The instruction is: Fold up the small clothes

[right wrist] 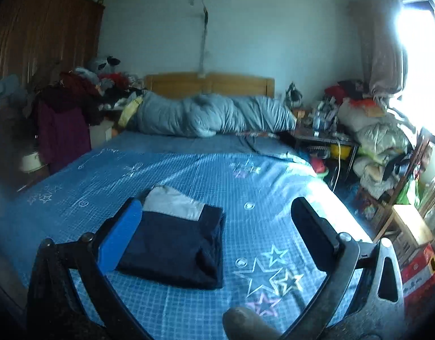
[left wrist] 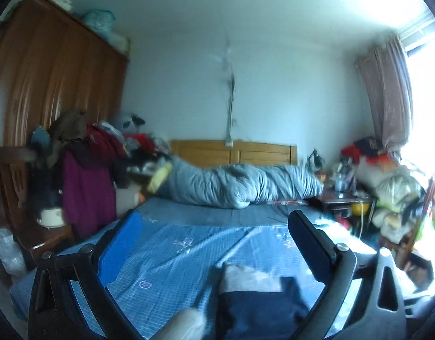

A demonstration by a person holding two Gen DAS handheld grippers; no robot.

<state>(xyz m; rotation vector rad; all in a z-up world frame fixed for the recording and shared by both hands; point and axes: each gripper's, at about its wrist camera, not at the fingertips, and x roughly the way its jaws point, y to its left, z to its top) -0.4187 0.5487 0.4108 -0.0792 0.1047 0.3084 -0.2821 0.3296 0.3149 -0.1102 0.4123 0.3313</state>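
**Both grippers spread wide above a folded garment on the bed**

The left gripper (left wrist: pixel 214 240) is held above the bed (left wrist: pixel 189 243) with its jaws spread wide and nothing between them; one finger carries a blue pad, the other is black. The right gripper (right wrist: pixel 217 226) is likewise wide apart and empty, raised over the blue checked sheet with its star prints (right wrist: pixel 262 280).

The folded garment (right wrist: pixel 175 249) lies flat on the sheet near the foot of the bed, a dark navy rectangle with a pale grey panel showing at its far edge. In the right wrist view it sits just beside the blue-padded finger, which overlaps its left edge in the picture; whether they touch cannot be told. In the left wrist view the same garment (left wrist: pixel 259 300) appears low in the frame, between the two fingers but beneath them, and blurred.

At the head of the bed a grey-blue quilt (left wrist: pixel 240 184) is bunched against the wooden headboard (left wrist: pixel 234 151). A brown wardrobe (left wrist: pixel 53 82) stands at the left, with heaped clothes (left wrist: pixel 87 153) in front of it. A curtain (left wrist: pixel 390 93) hangs by the bright window on the right.
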